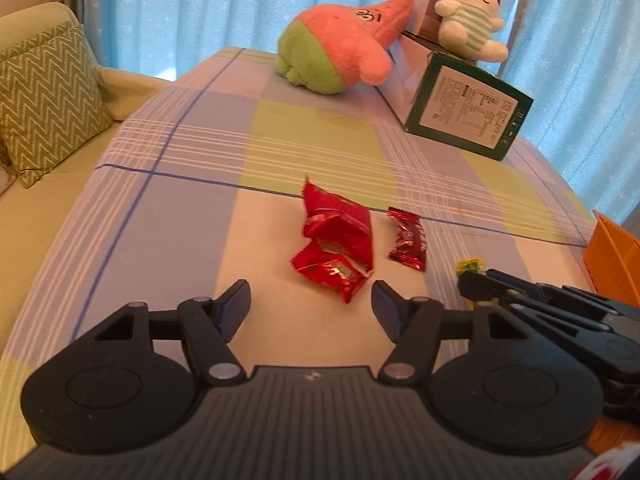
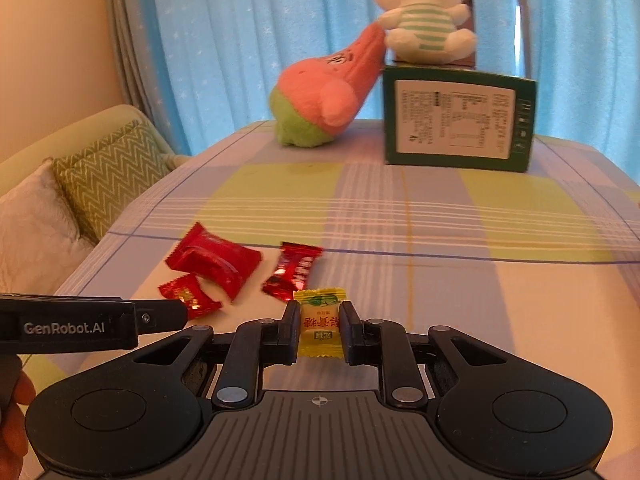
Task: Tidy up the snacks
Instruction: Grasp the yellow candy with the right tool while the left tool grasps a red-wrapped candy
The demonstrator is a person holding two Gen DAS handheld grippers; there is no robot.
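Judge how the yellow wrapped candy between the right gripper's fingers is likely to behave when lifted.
The yellow candy looks small and probably light, so it should lift easily. Its glossy wrapper may be slippery, though the right gripper presses both sides of the firmer-looking middle, which likely holds. The crimped ends seem thin and would probably flex or crinkle rather than break.

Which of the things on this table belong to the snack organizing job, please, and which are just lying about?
Part of the job:
- yellow candy, clamped in the right gripper
- two bright red packets
- dark red candy
- orange bin, probably the destination
- left gripper, open

Just lying about:
- pink and green plush
- white bunny plush
- green box
- zigzag cushion
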